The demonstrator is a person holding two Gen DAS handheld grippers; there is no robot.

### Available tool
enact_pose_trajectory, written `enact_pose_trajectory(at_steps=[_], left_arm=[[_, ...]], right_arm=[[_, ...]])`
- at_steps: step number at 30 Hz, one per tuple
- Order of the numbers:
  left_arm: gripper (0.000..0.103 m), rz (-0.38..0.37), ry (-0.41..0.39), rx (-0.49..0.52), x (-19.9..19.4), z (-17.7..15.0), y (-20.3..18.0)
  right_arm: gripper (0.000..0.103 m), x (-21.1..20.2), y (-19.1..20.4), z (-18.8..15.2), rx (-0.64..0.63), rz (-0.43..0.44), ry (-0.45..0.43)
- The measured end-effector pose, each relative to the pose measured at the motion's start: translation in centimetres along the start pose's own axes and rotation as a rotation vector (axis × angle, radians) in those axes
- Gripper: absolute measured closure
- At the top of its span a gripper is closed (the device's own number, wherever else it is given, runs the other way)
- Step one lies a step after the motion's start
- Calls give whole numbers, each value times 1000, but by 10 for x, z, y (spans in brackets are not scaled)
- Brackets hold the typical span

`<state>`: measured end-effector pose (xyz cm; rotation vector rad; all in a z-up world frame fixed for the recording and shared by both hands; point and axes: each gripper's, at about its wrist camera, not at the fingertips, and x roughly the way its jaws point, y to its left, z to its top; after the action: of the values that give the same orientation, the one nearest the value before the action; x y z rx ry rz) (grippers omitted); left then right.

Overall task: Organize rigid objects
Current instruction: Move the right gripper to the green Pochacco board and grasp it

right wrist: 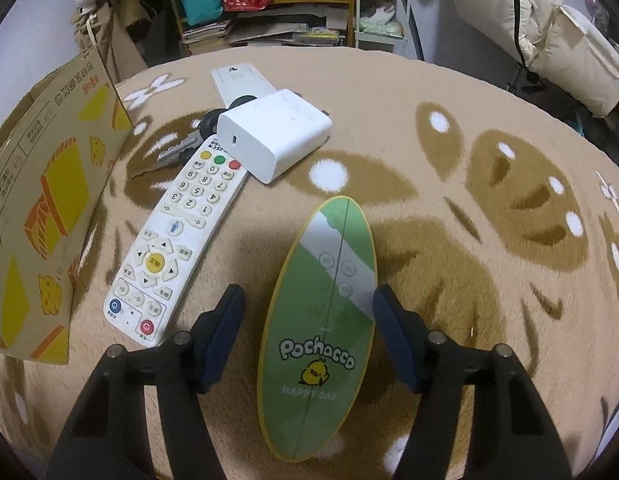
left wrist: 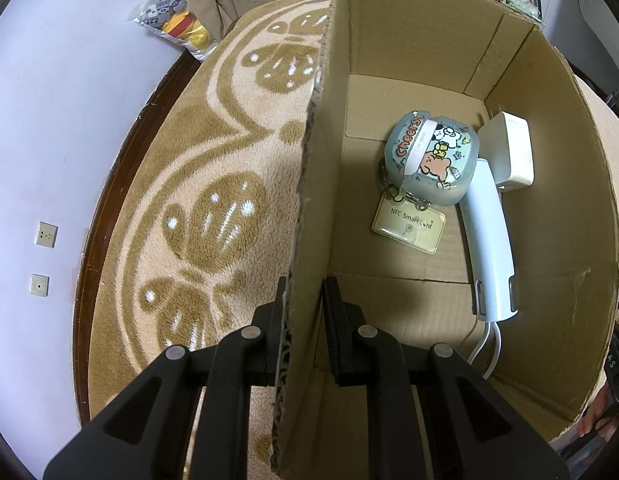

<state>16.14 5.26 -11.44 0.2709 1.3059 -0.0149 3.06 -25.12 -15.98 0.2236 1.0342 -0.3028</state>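
Note:
My left gripper (left wrist: 305,300) is shut on the left wall of the cardboard box (left wrist: 309,216). Inside the box lie a cartoon-printed case (left wrist: 431,156) with an NFC card tag (left wrist: 409,226), a light blue handheld device (left wrist: 489,248) and a white adapter (left wrist: 511,148). My right gripper (right wrist: 309,308) is open, its fingers on either side of a green oval Pochacco card (right wrist: 321,320) lying on the blanket. A white remote (right wrist: 177,248), a white charger (right wrist: 275,136), keys (right wrist: 185,148) and a second remote (right wrist: 241,82) lie further back left.
The box's printed outer wall (right wrist: 45,208) stands at the left of the right wrist view. A beige patterned blanket (right wrist: 469,240) covers the surface. Shelves and bags (right wrist: 269,8) stand behind. A plush toy bag (left wrist: 177,20) lies by the wall.

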Motion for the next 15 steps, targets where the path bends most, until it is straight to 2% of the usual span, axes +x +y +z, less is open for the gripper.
enact_pose_trajectory(at_steps=[15], left_arm=[[88,0,1,-2,-1,0,0]], right_arm=[[32,4,-4,0,37,14,2]])
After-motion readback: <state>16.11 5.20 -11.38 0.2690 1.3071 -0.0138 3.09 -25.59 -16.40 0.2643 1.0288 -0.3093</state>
